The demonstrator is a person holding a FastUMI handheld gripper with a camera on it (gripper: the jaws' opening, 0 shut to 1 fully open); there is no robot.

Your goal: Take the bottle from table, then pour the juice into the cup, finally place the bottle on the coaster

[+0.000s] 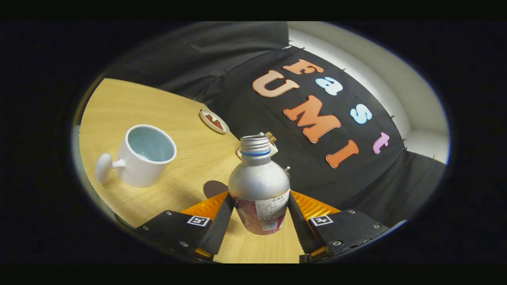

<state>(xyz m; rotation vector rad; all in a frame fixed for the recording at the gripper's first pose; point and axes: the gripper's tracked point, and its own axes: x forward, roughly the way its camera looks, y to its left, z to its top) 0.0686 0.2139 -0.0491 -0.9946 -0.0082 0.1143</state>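
Two fingers of the gripper [259, 213] reach up from the bottom of the frame, black pads on orange ribbed backing, and the whole scene is tilted, with the table sloping down toward lower left (so the tool is held rolled to one side). Each finger base carries a small square marker.

Surface: a light wood-grain table [130, 103] fills the left half of the frame. Left of centre stands a white cup [144, 154], mouth open, pale blue inside, its knob-ended handle pointing to the lower left. Further up and right, near the table's far edge, lies a small round coaster [214, 121] with a reddish-brown pattern, well apart from the cup. Behind the table hangs the booth's black cloth wall [237, 51]; a pale room wall [356, 63] shows at upper right.

Gripper state: the silver bottle [259, 186] sits between the two fingers at lower centre, cap off, threaded neck with a blue ring, printed label on its lower body. Both pads press against its sides, left and right, so it is pinched at the body. Its base appears clear of the tabletop. A small object partly shows behind the bottle's neck; cannot identify it.
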